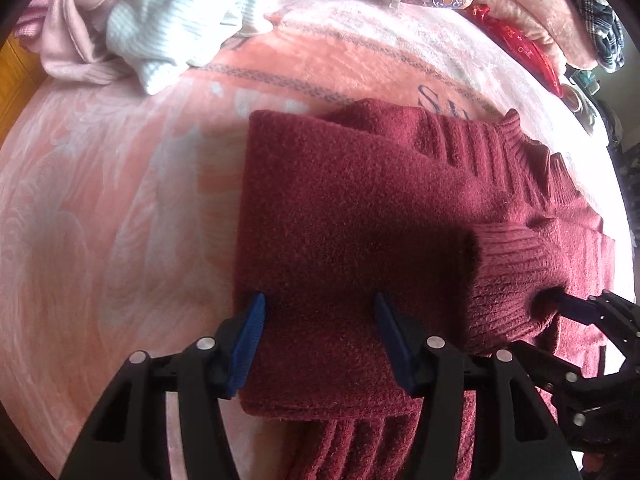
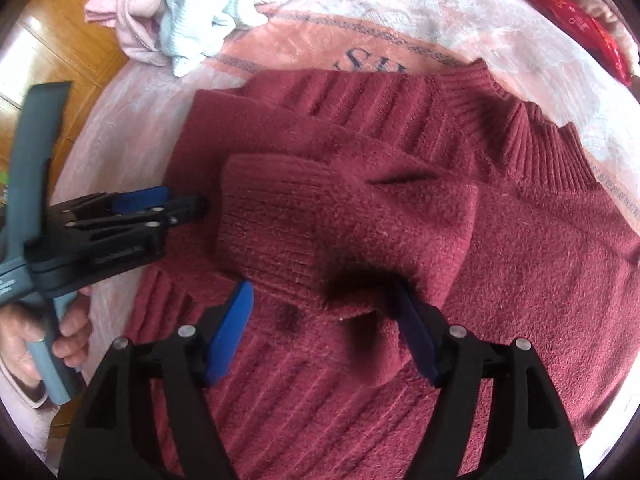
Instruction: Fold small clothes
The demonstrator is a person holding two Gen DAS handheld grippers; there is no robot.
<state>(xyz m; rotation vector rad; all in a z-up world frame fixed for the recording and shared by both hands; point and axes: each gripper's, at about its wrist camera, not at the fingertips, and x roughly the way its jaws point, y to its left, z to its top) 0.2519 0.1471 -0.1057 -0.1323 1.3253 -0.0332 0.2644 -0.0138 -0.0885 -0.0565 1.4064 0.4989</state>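
Two views, taken one after another.

Left wrist view
- Sweater: a dark red knitted sweater [image 1: 360,208] lies partly folded on a pink plush blanket [image 1: 120,200], filling the centre and right of the frame; its ribbed collar points to the upper right.
- Sleeve: a ribbed cuff [image 1: 516,280] lies across the body at right centre.
- Left claw: the left claw [image 1: 320,312] at bottom centre is released, its blue pads [image 1: 252,332] standing apart, one at the folded left edge of the sweater, the other over the knit; no cloth is pinched between them.
- Right claw: the right claw [image 1: 560,300] enters from the lower right edge, its tip touching the cuff; from here I cannot tell how it stands.
- Other clothes: a white ribbed garment [image 1: 172,28] and a pale pink one [image 1: 68,40] are heaped at upper left, well apart from the sweater.
- Red pouch: a red pouch [image 1: 528,52] lies at upper right.

Right wrist view
- Sweater: the sweater [image 2: 520,260] covers most of the frame, collar at upper right, the folded sleeve [image 2: 340,220] lying across its middle.
- Right claw: the right claw [image 2: 324,312] at bottom centre is released, its blue pads wide apart either side of the sleeve's lower edge without pressing on it.
- Left claw: the left claw [image 2: 200,202] reaches in from the left, tip at the cuff end.
- Hand: a hand [image 2: 44,332] grips its grey handle at lower left.
- Floor: wooden floor [image 2: 52,40] shows at upper left, beside the heap of pale clothes [image 2: 180,20].
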